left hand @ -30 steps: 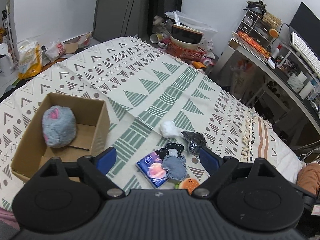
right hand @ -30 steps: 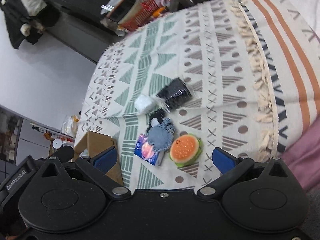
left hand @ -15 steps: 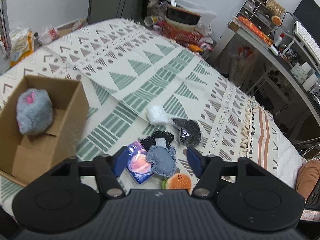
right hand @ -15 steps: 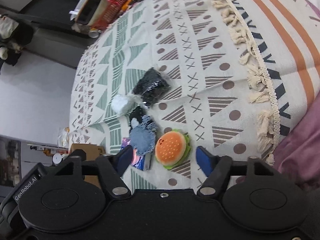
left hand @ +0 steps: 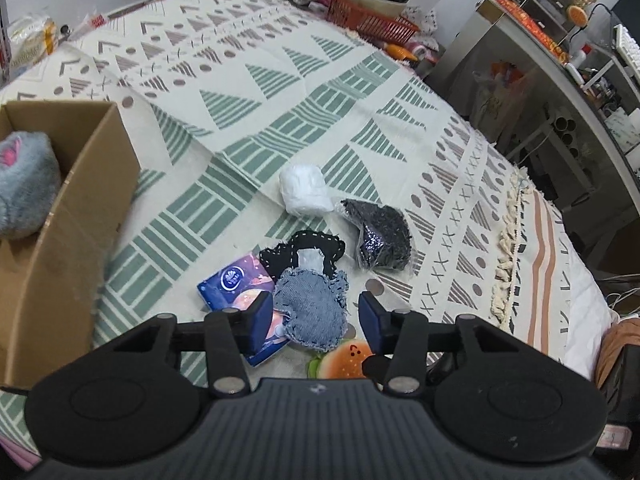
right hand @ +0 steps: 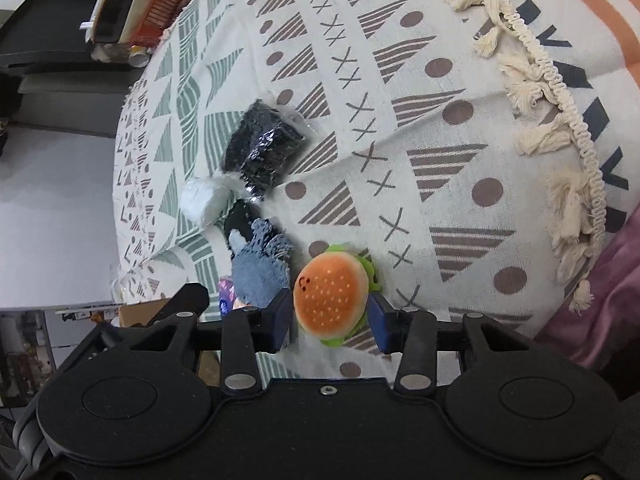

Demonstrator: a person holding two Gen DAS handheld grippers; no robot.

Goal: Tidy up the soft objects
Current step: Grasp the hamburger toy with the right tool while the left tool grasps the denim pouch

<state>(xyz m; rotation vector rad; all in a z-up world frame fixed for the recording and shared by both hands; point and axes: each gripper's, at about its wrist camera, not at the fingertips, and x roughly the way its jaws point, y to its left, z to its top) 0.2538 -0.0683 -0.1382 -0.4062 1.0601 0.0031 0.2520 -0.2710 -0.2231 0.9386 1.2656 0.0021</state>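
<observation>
Right tongs (right hand: 331,318): jaws parted, one on each side of the burger plush (right hand: 331,300), close to its flanks; we cannot tell whether the pads touch it. Not clamped yet.

Left tongs (left hand: 314,318): jaws parted, straddling the denim pad (left hand: 312,312), which lies partly over the tissue pack (left hand: 240,284) and the black pad (left hand: 304,252). Nothing is held.

Change over the last second: both tongs have come down and forward onto the pile, and both gaps have narrowed from wide to roughly item width. The box (left hand: 72,240) has slid toward the left edge of the left view. We judge this to be the pre-grasp for a two-handed pick: burger on the right, denim on the left, then carry to the box.

Count, on the blanket (left hand: 360,92):
- burger plush: 1
- denim pad: 1
- black pad: 1
- tissue pack: 1
- white bundle (left hand: 304,190): 1
- black bagged item (left hand: 380,236): 1

In the box: grey plush (left hand: 24,188), 1. Boxes: 1.

So we judge one item sorted and six loose, all clustered near the tongs, well apart from the fringe (right hand: 560,120).

Risk: the denim overlaps its neighbours, so a pinch may drag the tissue pack.
</observation>
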